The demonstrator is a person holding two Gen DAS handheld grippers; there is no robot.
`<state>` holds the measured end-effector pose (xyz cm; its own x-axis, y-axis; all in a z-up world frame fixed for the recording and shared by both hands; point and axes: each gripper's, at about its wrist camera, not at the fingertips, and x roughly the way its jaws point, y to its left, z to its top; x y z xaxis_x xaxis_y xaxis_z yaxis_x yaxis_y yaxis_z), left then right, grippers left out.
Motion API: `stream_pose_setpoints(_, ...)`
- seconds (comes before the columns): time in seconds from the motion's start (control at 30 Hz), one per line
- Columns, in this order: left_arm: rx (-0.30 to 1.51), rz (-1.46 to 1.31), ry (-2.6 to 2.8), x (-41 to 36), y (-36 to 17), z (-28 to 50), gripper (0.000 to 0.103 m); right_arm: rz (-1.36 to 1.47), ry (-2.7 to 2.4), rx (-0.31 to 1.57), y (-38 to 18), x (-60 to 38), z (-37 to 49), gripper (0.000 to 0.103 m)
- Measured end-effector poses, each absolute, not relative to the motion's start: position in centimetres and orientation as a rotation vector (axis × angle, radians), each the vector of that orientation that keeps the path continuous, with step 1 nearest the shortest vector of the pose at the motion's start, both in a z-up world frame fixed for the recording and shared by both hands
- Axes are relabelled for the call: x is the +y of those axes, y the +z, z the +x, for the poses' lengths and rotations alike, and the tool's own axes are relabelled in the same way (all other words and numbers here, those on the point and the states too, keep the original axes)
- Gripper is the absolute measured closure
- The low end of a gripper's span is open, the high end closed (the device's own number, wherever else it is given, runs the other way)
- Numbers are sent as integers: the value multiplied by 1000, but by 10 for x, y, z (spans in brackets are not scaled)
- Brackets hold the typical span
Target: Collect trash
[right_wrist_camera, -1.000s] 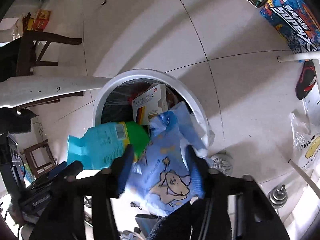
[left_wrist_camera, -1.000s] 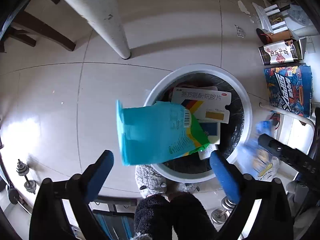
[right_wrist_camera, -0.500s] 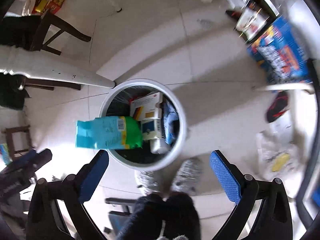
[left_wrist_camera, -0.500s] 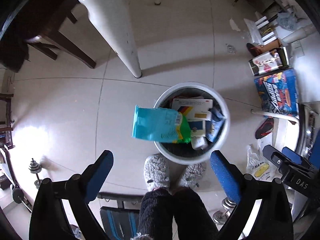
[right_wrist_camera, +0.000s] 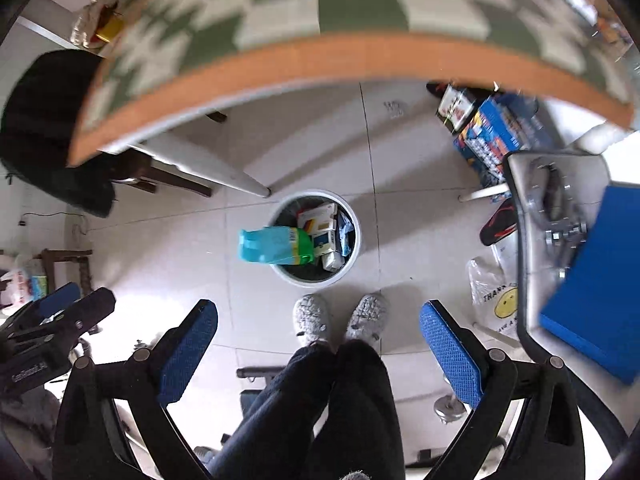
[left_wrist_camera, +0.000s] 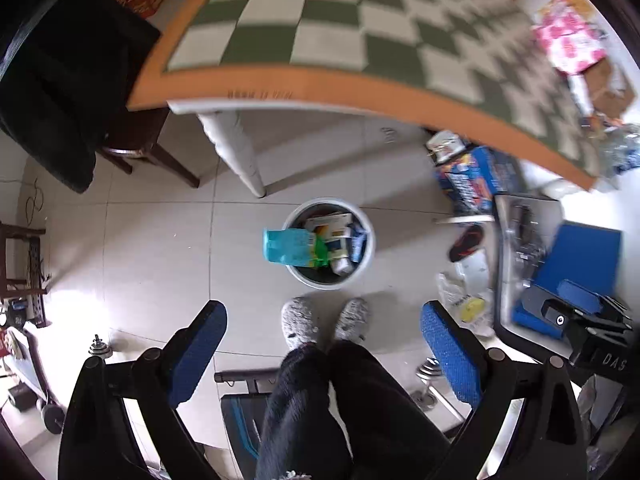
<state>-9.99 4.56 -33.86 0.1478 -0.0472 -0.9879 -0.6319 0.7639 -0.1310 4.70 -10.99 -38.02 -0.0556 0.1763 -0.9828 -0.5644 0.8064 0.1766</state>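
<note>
A white round trash bin (left_wrist_camera: 366, 258) (right_wrist_camera: 354, 256) stands on the tiled floor far below both grippers. It holds cartons and a blue wrapper (right_wrist_camera: 345, 232). A teal and green bag (left_wrist_camera: 292, 246) (right_wrist_camera: 274, 246) lies across its left rim, sticking out. My left gripper (left_wrist_camera: 324, 344) is open and empty, high above the bin. My right gripper (right_wrist_camera: 320, 344) is open and empty, also high above it. The right gripper's body shows at the right of the left wrist view (left_wrist_camera: 588, 320).
A table with a green-checked cloth (left_wrist_camera: 360, 32) (right_wrist_camera: 320, 12) fills the top, its white leg (left_wrist_camera: 240, 152) beside the bin. The person's slippered feet (left_wrist_camera: 324, 320) stand before the bin. Boxes (left_wrist_camera: 472, 180), a pink packet (left_wrist_camera: 568, 40), a dark chair (left_wrist_camera: 60, 80) and a plastic bag (right_wrist_camera: 492, 300) surround.
The right gripper opened and dropped the blue wrapper into the bin. Both grippers rose far above the bin, bringing the tabletop into view. The teal bag stays on the rim.
</note>
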Motion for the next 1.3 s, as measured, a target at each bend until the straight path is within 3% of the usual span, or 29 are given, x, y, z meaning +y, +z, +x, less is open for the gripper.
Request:
stream_pose_setpoints(0.23, 1288, -623, 359, 33, -242, -107, 4, -263, 678, 1491, -255, -138, 32, 1)
stream_pose_setpoints(0.53, 1163, -652, 266, 27, -159, -118, 4, -179, 759, 1454, -151, -160, 14, 1)
stream_pose_setpoints(0.8, 1109, -693, 253, 31, -130, -130, 4, -149, 834, 1435, -112, -158, 3, 0)
stream_pose_setpoints(1.3, 1087, -710, 249, 28, -118, -141, 0, -180, 870, 1446, -100, -156, -4, 0)
